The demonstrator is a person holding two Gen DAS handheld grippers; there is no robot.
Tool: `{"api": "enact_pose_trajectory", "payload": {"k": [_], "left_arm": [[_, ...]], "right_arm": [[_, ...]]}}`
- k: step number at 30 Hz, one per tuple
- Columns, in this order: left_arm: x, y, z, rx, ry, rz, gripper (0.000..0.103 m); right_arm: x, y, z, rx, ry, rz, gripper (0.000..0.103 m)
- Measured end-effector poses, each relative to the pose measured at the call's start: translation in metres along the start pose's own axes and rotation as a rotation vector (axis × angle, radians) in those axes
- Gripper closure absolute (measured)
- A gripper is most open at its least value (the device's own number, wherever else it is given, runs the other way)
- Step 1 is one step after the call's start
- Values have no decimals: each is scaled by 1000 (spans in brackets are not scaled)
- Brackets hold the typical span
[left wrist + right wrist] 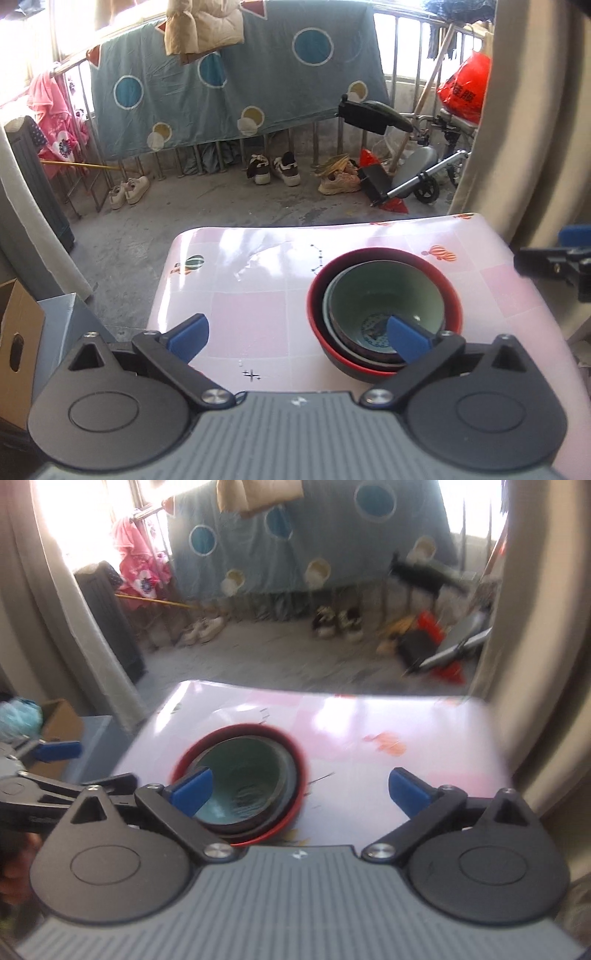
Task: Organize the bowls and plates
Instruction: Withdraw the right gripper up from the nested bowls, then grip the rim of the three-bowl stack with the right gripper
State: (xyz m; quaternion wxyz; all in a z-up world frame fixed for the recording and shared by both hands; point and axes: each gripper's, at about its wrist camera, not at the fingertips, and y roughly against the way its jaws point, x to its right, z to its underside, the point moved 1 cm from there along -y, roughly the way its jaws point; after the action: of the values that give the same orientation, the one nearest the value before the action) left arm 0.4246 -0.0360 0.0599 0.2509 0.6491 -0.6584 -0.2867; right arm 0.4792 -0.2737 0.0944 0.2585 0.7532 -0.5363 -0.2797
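Bowls point(384, 314) sit nested on the pink checked table point(251, 317): a green-lined one with a blue pattern at its bottom, inside a grey one, inside a red-rimmed one. Left gripper point(299, 338) and right gripper point(301, 794) both stand wide apart over the table, holding nothing. Beyond the table, a red bag point(466, 88) bears dark characters too small to read.
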Motion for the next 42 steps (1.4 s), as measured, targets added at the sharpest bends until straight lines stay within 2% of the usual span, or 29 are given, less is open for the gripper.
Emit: {"api": "enact_pose_trajectory", "payload": {"k": [4, 10, 13, 15, 17, 18, 23, 26, 28, 33, 35, 38, 42], "left_arm": [[-1, 4, 3, 32, 14, 32, 0], [-14, 4, 1, 59, 104, 88, 0], [-22, 0, 3, 58, 133, 122, 0], [-27, -3, 7, 58, 163, 140, 0], [-30, -9, 9, 59, 191, 145, 0], [-30, -11, 11, 62, 195, 140, 0], [-9, -30, 8, 40, 99, 79, 0], [0, -45, 4, 5, 90, 83, 1], [1, -56, 1, -21, 102, 84, 5], [-2, -77, 5, -93, 115, 76, 31], [-3, -80, 9, -111, 110, 82, 35], [-4, -85, 14, -133, 107, 95, 39], [-11, -95, 17, -174, 165, 122, 50]], "right_arm": [[1, 18, 1, 72, 116, 139, 1], [3, 46, -1, 262, 253, 289, 1], [6, 55, -7, 308, 257, 292, 1], [10, 59, -8, 315, 246, 199, 1], [16, 53, -8, 271, 218, 81, 1], [16, 45, -8, 235, 195, 58, 1], [8, -13, -1, 63, 166, 54, 1], [15, -49, 2, -38, 37, -18, 1], [24, -71, 4, -93, -78, -51, 1], [22, -111, 18, -151, -235, -91, 4], [18, -121, 23, -172, -260, -109, 9], [13, -130, 28, -204, -254, -111, 23], [12, -138, 33, -238, -256, -101, 47]]}}
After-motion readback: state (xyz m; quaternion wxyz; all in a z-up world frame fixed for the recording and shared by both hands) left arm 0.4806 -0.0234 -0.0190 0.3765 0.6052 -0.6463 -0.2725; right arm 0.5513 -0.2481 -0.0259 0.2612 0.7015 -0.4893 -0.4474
